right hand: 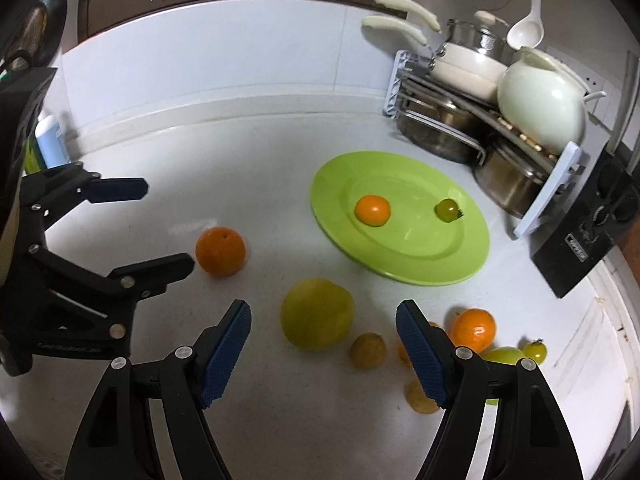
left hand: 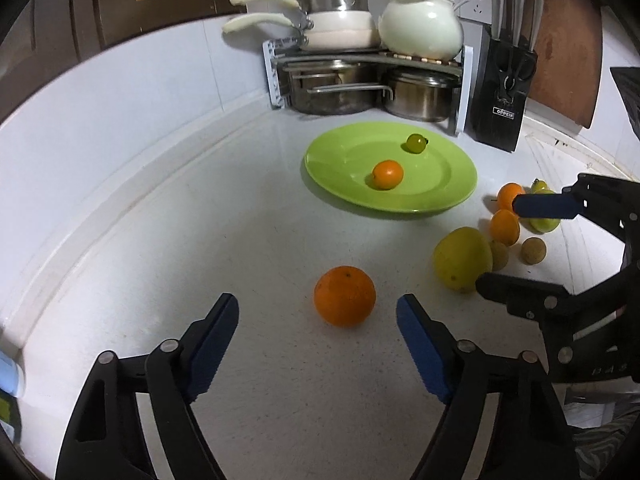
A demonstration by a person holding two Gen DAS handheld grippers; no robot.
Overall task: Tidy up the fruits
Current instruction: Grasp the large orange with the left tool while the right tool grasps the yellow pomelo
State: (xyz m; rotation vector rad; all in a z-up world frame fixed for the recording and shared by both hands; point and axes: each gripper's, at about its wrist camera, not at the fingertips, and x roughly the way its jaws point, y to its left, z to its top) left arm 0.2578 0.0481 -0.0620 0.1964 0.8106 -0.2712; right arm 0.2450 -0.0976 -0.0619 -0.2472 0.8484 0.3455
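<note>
Both claws are seen held low over the worktop, pointing forward. The left claw is spread wide; its two blue-padded fingers stand well apart and nothing is gripped between them. The right claw is also spread wide, and its textured blue pads are empty. In the left wrist view the right claw is seen from the side, at the right. In the right wrist view the left claw is seen at the left, likewise parted.
</note>
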